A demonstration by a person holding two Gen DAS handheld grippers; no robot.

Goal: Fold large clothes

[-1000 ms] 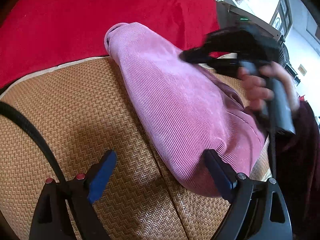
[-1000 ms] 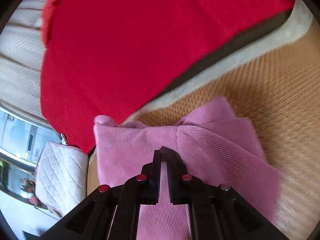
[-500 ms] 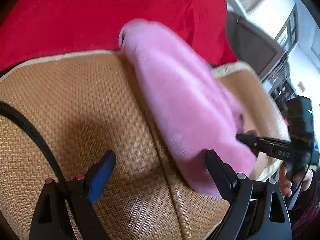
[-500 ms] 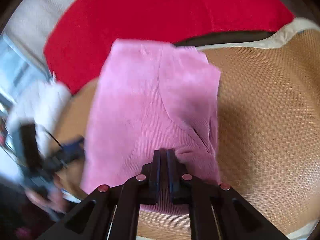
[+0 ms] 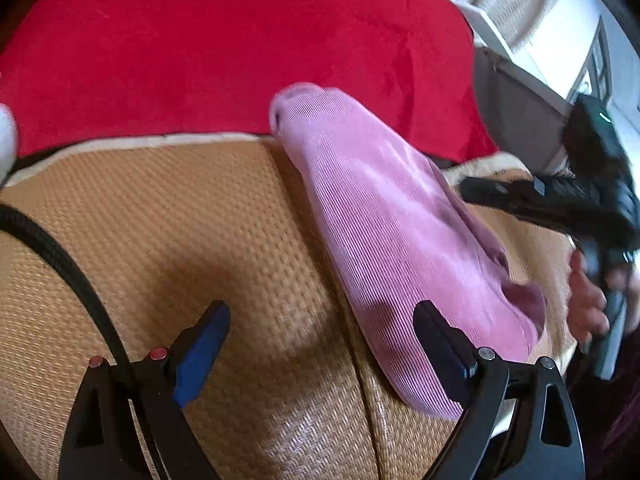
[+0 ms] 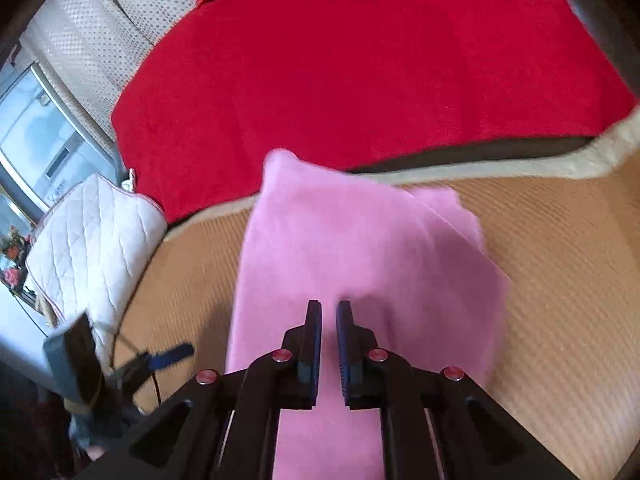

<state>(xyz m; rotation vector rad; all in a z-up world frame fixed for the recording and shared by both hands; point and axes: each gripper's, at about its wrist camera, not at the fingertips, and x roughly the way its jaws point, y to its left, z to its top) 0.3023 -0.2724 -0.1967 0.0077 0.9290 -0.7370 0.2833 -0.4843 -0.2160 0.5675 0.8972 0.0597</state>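
Note:
A pink ribbed garment [image 5: 384, 224] lies folded in a long strip on the woven tan mat [image 5: 160, 220]; it also shows in the right wrist view [image 6: 360, 248]. My left gripper [image 5: 320, 344] is open and empty, its right finger beside the garment's near end. My right gripper [image 6: 329, 320] hovers over the garment with its jaws a narrow gap apart and nothing visibly between them. The right gripper also shows in the left wrist view [image 5: 480, 192], to the right of the garment.
A red blanket [image 5: 240, 48] covers the surface behind the mat. A white quilted bag [image 6: 92, 240] stands at the mat's left end. A black cable [image 5: 60, 256] crosses the mat on the left.
The right gripper pulled the garment's top layer over toward the near end, then its jaws parted slightly and let the cloth go. The left gripper stayed open in place.

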